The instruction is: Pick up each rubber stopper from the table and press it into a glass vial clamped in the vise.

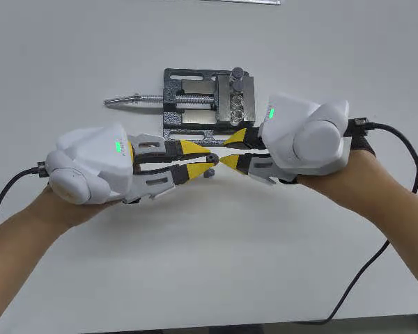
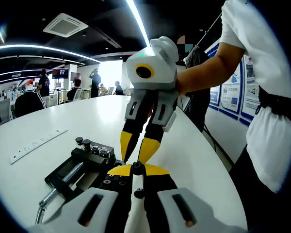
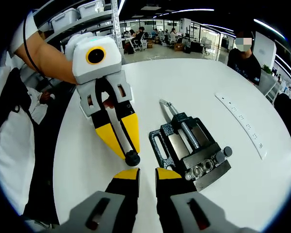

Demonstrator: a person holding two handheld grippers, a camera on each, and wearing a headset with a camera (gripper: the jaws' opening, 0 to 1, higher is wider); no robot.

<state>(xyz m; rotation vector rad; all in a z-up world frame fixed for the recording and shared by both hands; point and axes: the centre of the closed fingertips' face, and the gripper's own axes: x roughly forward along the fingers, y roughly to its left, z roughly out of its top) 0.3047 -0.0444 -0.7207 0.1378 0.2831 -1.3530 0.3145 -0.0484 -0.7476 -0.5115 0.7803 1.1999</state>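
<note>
A black vise (image 1: 195, 101) lies on the white table with several glass vials (image 1: 237, 104) clamped at its right end. My left gripper (image 1: 212, 158) reaches in from the left, just in front of the vise, and is shut on a small dark rubber stopper (image 1: 210, 161). That stopper (image 2: 137, 168) sits between its yellow tips (image 2: 117, 170). My right gripper (image 1: 228, 149) faces it tip to tip from the right, open, nothing between its fingers. In the right gripper view the stopper (image 3: 132, 157) hangs just above my own tips (image 3: 127, 174), beside the vise (image 3: 184, 143) and vials (image 3: 203, 170).
The vise's screw handle (image 1: 132, 100) sticks out to the left. A white power strip (image 3: 242, 121) lies farther back on the table. Cables (image 1: 397, 181) trail from both grippers toward the table's front edge. People stand and sit in the room beyond the table.
</note>
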